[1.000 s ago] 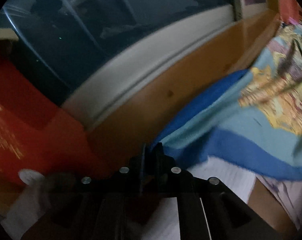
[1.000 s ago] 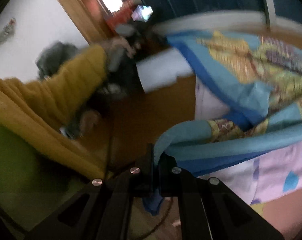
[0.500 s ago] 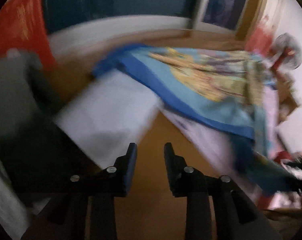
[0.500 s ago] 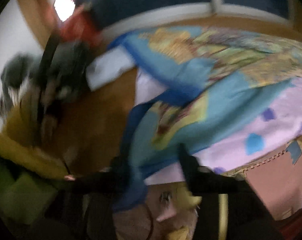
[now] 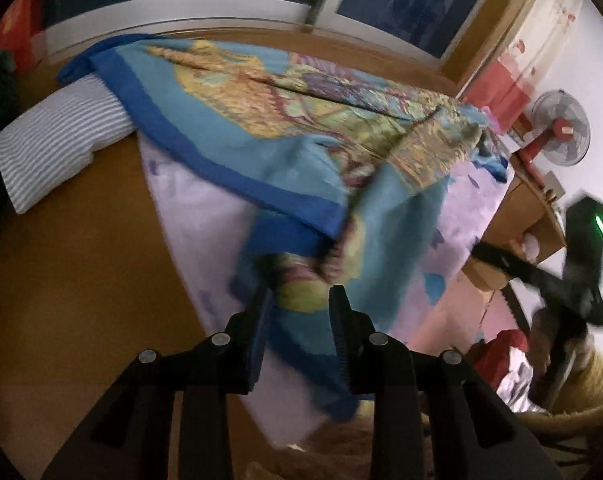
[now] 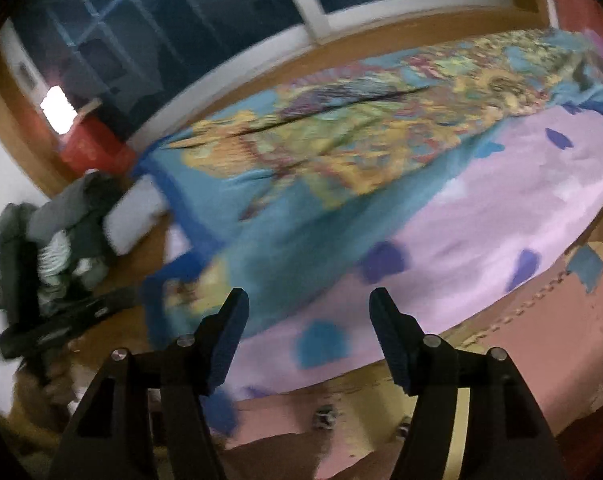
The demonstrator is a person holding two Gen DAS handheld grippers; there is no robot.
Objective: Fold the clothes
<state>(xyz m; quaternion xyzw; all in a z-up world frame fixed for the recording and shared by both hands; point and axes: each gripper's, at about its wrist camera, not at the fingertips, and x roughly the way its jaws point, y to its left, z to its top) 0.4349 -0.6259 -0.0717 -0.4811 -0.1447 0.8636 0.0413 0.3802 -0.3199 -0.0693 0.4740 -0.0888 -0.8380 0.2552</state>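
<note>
Below a dark window (image 6: 205,28), the blue blanket (image 5: 229,136) is lying rumpled across the lilac bed (image 6: 481,216). I am tilting both down; my left fingers (image 5: 299,300) are standing apart, empty, my right fingers (image 6: 307,310) are opening, empty.

the wood bed top (image 5: 81,280) left of the blue blanket (image 5: 237,120) lay bare, with room to pass. the striped pillow (image 5: 57,148) blocked the far corner beside the blanket.

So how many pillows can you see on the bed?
1: a striped pillow at the bed's head end, partly under the blue-bordered blanket corner. More may be hidden beneath the blanket.
</note>
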